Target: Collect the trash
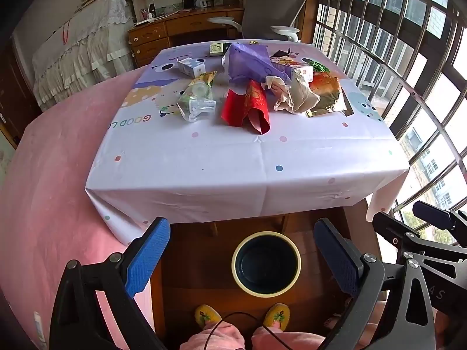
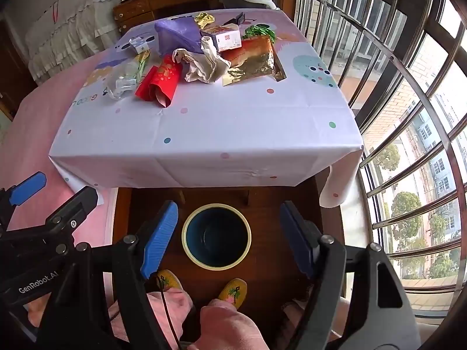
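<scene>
Trash lies in a heap on the far half of the table: a red paper packet point(image 1: 248, 108) point(image 2: 160, 80), a crumpled clear plastic bottle point(image 1: 197, 102) point(image 2: 121, 83), a purple bag point(image 1: 251, 61) point(image 2: 179, 33), crumpled beige paper point(image 1: 294, 94) point(image 2: 204, 64), a gold foil wrapper point(image 1: 325, 92) point(image 2: 254, 59) and small cartons point(image 1: 191, 67) point(image 2: 226, 39). A round bin point(image 1: 266, 264) point(image 2: 216, 236) with a cream rim stands on the floor in front of the table. Both my left gripper point(image 1: 242, 256) and my right gripper point(image 2: 229, 237) hang open above the bin, holding nothing.
The table point(image 1: 233, 169) point(image 2: 204, 145) wears a pale spotted cloth. A pink bed point(image 1: 52, 175) lies to the left and barred windows point(image 2: 408, 116) to the right. A desk and grey chair point(image 1: 271, 8) stand behind. A person's yellow slippers point(image 1: 207, 316) point(image 2: 233, 290) are beside the bin.
</scene>
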Demonstrator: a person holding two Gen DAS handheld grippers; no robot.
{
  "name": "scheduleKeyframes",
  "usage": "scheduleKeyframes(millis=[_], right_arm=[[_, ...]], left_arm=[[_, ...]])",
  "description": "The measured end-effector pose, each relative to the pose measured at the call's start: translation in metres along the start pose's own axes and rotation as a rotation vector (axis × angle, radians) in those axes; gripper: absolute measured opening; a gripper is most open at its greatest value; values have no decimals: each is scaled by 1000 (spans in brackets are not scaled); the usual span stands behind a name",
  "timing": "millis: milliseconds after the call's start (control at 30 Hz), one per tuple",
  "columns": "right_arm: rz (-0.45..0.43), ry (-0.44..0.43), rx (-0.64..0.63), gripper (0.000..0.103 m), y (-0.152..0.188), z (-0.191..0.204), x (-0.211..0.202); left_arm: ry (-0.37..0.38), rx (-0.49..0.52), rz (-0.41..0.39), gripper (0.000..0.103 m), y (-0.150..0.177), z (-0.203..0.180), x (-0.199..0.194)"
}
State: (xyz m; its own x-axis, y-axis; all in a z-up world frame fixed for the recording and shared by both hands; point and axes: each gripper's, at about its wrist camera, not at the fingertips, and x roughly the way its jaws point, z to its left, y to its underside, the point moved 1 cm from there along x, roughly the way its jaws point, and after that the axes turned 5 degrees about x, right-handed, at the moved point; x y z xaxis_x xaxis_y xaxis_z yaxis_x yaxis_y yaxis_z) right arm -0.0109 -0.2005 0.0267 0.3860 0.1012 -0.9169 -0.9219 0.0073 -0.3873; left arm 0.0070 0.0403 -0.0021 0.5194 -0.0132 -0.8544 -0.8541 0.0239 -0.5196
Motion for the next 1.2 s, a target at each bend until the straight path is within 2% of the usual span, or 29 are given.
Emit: scheduleKeyframes(millis=[33, 467, 1200], right_arm=[[1, -2, -3, 71, -1, -1, -2], [-15, -4, -12, 71, 1, 5, 0], [-19, -14, -30, 71, 1, 10, -3]], left_arm=[[-44, 29, -21, 100, 4, -35, -5], [-51, 21, -41, 98, 5, -34, -14], [-64, 1, -29, 98, 5, -26, -12]])
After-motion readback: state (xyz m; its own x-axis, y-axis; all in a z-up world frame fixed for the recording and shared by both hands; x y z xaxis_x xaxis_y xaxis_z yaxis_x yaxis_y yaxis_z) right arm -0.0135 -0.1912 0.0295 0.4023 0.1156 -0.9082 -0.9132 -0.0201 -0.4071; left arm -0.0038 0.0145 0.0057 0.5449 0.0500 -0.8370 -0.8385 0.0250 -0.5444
